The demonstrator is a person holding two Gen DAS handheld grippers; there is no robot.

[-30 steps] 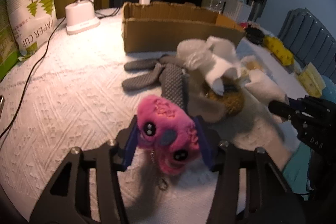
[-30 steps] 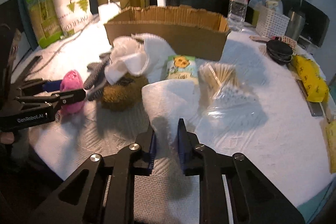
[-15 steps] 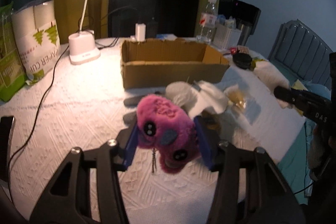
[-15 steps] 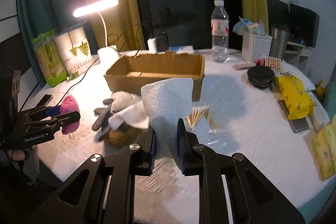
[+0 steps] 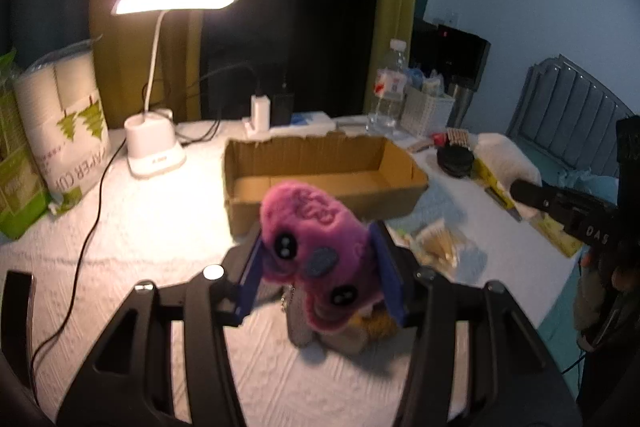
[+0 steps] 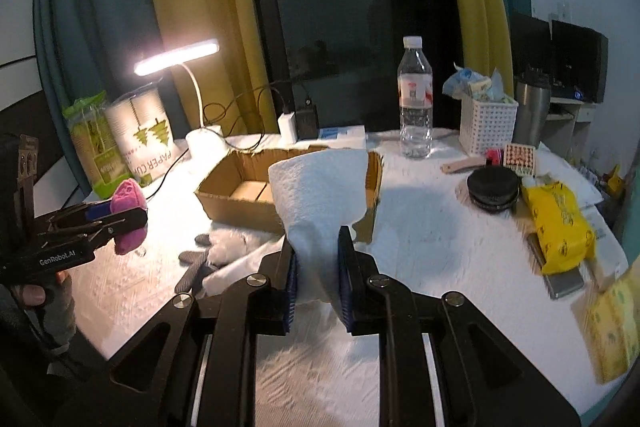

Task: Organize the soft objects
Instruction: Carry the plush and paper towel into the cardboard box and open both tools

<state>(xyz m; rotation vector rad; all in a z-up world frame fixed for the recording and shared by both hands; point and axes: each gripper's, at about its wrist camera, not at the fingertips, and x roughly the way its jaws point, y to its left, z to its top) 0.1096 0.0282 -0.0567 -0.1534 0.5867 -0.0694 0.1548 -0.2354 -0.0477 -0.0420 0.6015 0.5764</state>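
My left gripper (image 5: 320, 267) is shut on a pink plush toy (image 5: 316, 239) with black eyes, held in the air in front of an open cardboard box (image 5: 320, 183). The same toy (image 6: 128, 215) and left gripper (image 6: 116, 219) show at the left of the right wrist view. My right gripper (image 6: 316, 267) is shut on a white towel (image 6: 320, 187), lifted off the table before the box (image 6: 240, 195). Grey gloves (image 6: 196, 267) and a white fluffy item (image 6: 232, 247) lie on the table below. The right gripper (image 5: 560, 203) appears at the right edge of the left wrist view.
A lit desk lamp (image 5: 160, 67), paper cup packs (image 5: 64, 131) and a cable (image 5: 88, 235) stand on the left. A water bottle (image 6: 416, 107), white basket (image 6: 488, 123), black round case (image 6: 494, 189) and yellow packet (image 6: 560, 223) sit right of the box. A clear bag (image 5: 440, 247) lies near the box.
Both grippers have risen off the table, carrying the pink toy and the white towel up. The views now tilt higher, showing the box's inside and the lamp head.
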